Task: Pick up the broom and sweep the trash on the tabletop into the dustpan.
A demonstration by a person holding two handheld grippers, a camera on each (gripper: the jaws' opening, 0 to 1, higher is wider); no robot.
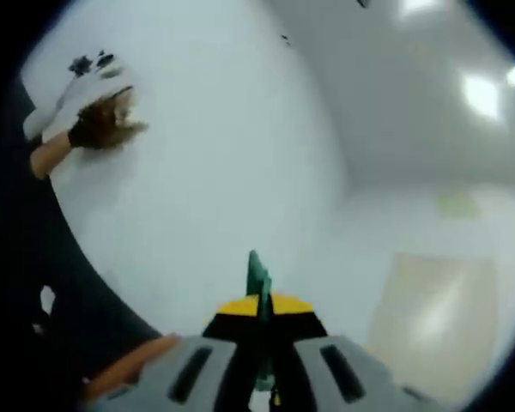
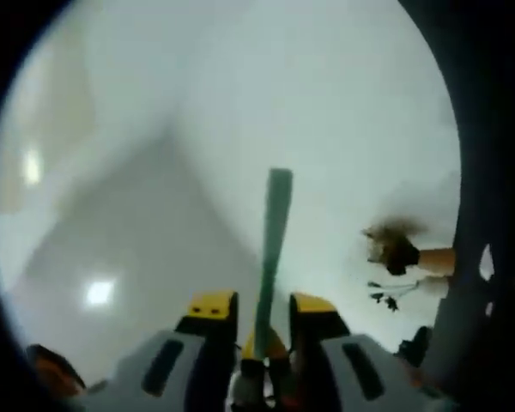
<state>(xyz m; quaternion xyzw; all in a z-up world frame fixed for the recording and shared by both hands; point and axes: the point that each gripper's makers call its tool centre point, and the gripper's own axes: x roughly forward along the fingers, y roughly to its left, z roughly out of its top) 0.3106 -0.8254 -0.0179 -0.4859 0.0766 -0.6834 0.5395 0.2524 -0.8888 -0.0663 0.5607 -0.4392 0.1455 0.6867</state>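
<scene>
White counter [image 1: 215, 172] takes up most of the left gripper view, with a pale floor and a tan panel [image 1: 429, 318] at the lower right. In the right gripper view the same counter [image 2: 343, 129] spreads across the upper right.

A white shape, likely the dustpan [image 1: 81, 93], lies at the upper left of the left gripper view. The broom [image 1: 103, 127] is touching it: a small hand brush with brown bristles and a wooden handle running to the lower left. Its bristles rest against the dustpan, probably so sweepings go straight in. Dark bits of trash [image 1: 90, 62] sit just above the dustpan. In the right gripper view the broom [image 2: 399, 247] is at the right edge, handle pointing right, with the trash [image 2: 386, 296] just below it.

Both claws are well apart from the broom, so judging by that, the pickup is not yet done. The left claw [image 1: 264, 305] rises from the bottom centre, clenched on a thin green strip [image 1: 257, 279] seen edge-on. The right claw [image 2: 262, 305] points up the frame with a green rod [image 2: 276, 232] standing between its jaws; dark gaps show on either side of the rod, so I cannot tell whether it is gripped. What the green pieces are is unclear. To take the broom, a claw would need to swing toward the handle end.
</scene>
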